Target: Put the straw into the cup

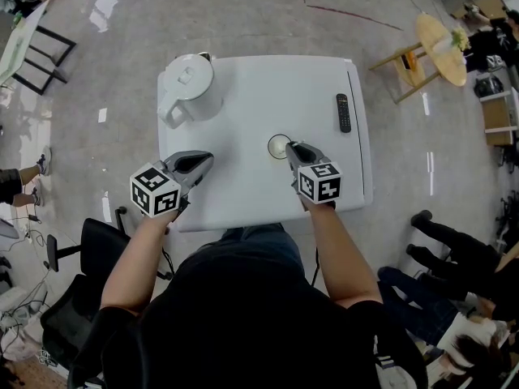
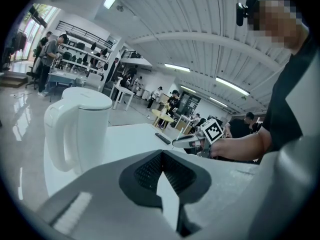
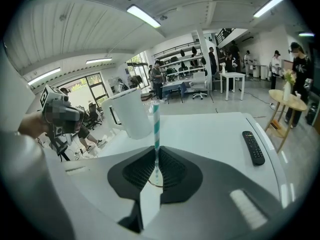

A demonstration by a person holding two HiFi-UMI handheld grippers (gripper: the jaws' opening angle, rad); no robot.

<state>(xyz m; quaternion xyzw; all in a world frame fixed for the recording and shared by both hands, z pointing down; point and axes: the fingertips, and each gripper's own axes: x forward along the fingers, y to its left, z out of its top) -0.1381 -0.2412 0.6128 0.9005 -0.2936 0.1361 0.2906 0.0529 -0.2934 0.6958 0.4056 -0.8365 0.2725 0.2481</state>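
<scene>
Right gripper (image 3: 155,156) pinches the striped straw (image 3: 156,126) upright — long axis vertical, lower end aimed at the cup (image 1: 277,146) just below its tips on the white table (image 1: 243,96); left gripper (image 1: 207,160), pressed together on nothing, hovers farther off — the right is nearer.

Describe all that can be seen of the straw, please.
The straw is thin and straight, with teal and white stripes, paper by its look. It stands upright, pinched between the jaws of the right gripper, its upper part rising above them. Its lower end points down at the cup on the white table; whether it is inside cannot be told.
</scene>
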